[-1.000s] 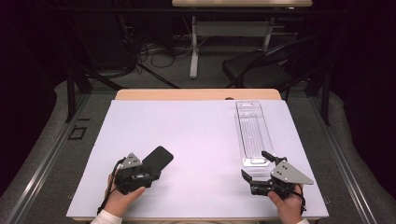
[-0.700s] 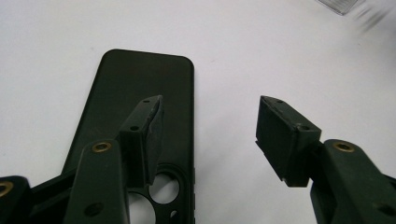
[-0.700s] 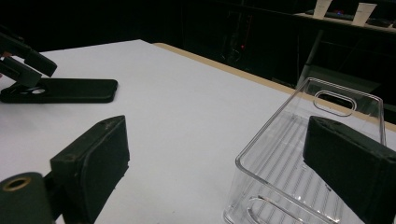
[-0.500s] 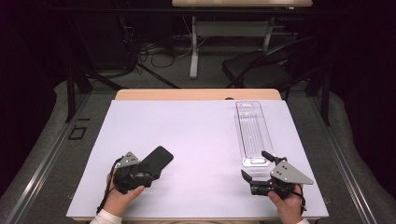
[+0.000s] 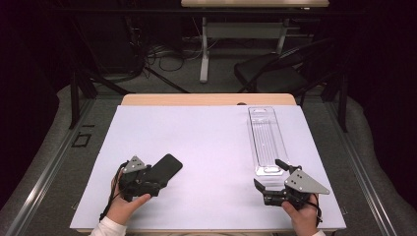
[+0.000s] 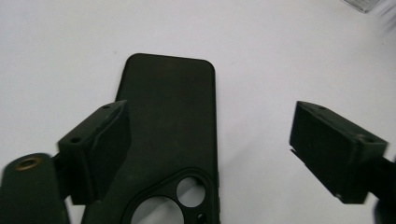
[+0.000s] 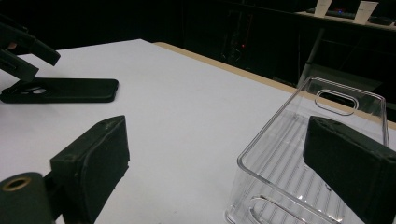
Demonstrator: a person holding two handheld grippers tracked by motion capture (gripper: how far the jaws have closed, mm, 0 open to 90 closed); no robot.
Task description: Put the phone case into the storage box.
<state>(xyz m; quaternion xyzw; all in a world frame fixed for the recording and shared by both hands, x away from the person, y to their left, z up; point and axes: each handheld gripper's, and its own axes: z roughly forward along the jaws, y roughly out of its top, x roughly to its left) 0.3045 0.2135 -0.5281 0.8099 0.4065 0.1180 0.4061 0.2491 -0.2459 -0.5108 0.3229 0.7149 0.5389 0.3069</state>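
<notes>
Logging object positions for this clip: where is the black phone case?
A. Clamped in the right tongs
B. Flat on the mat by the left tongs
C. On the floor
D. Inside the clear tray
B: the case lies flat on the mat, between the open left tongs.

Matt black phone case (image 6: 170, 135) — glossy clear plastic tray (image 5: 266, 140)

Black left gripper (image 5: 157, 178), right gripper (image 5: 270, 179), grey triangular plates, white sleeve (image 5: 105, 227)
</notes>
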